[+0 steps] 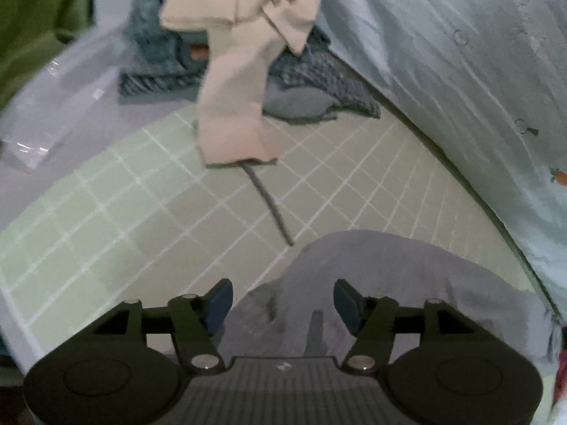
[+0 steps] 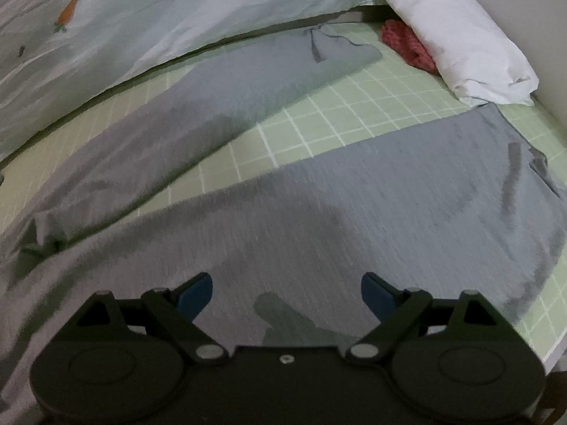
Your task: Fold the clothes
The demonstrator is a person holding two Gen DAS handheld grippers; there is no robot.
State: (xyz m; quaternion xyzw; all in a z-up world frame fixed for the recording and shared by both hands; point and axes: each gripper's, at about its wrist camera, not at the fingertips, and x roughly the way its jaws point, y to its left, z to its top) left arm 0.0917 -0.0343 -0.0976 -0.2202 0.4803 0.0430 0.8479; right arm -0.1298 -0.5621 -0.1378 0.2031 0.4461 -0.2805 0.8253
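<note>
Beige garment (image 1: pixel 244 71) only in left view, white pillow (image 2: pixel 457 39) only in right, each hand-held gripper open over grey trousers (image 2: pixel 354 194).

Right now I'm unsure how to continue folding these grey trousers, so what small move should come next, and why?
Probably lower the left gripper onto the bunched end of the grey trousers and close. Both it and the right gripper are open and holding nothing, and the trousers lie spread in a V on the green checked sheet, legs apart.

A pale quilt (image 2: pixel 159 17) with a carrot print (image 2: pixel 66 14) borders the green checked sheet (image 2: pixel 372 106), near a white pillow (image 2: pixel 457 39)
</note>
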